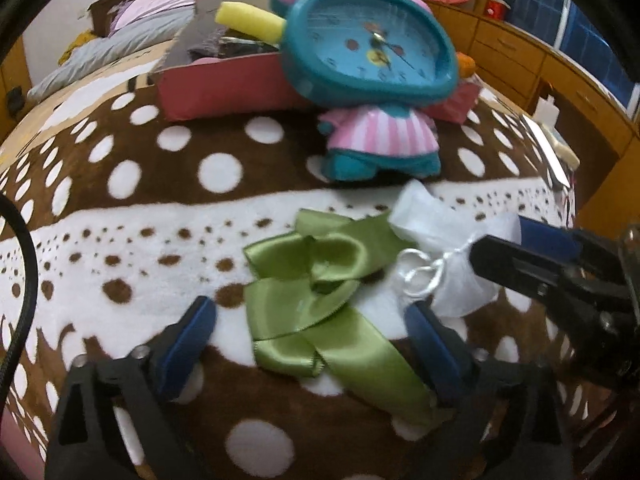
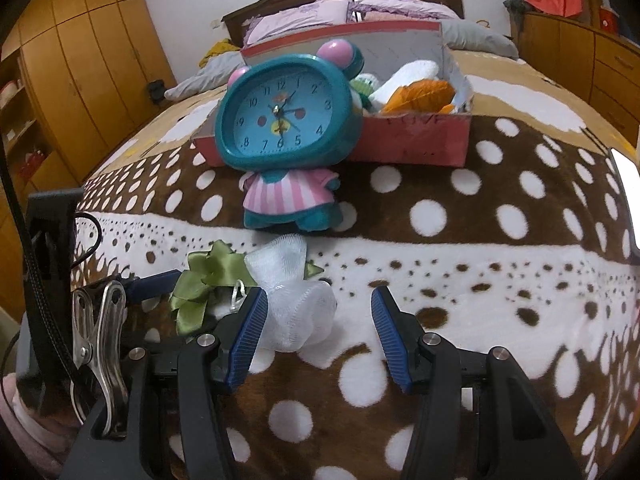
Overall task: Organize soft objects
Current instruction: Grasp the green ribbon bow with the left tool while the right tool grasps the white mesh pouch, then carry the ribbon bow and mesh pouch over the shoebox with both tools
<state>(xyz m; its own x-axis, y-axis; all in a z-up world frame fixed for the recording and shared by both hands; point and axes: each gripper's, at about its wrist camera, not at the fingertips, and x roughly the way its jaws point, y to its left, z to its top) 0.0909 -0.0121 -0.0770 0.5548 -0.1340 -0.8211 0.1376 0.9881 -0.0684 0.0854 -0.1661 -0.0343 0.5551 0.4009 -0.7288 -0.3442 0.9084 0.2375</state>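
a bed covered by a brown and white spotted blanket (image 2: 460, 216) holds 2 soft things side by side near its foot: a green satin ribbon bow (image 1: 316, 296) and, touching it on the right, a white mesh pouch (image 2: 296, 304) tied with a thin white cord (image 1: 424, 272). behind them stands a teal clock figure (image 2: 280, 120), and behind that an open pink box (image 2: 416, 140) already holding other soft items. the left claw (image 1: 312, 320) is wide open with the bow lying between its blue pads, nothing pressed. the right claw (image 2: 320, 328) is also open, its left pad at the pouch's edge, gripping nothing. both things look very light and limp; the satin is likely slippery, so the knotted centre of the bow seems the best hold. the pouch should crush easily; pinching its gathered neck by the cord looks safest.
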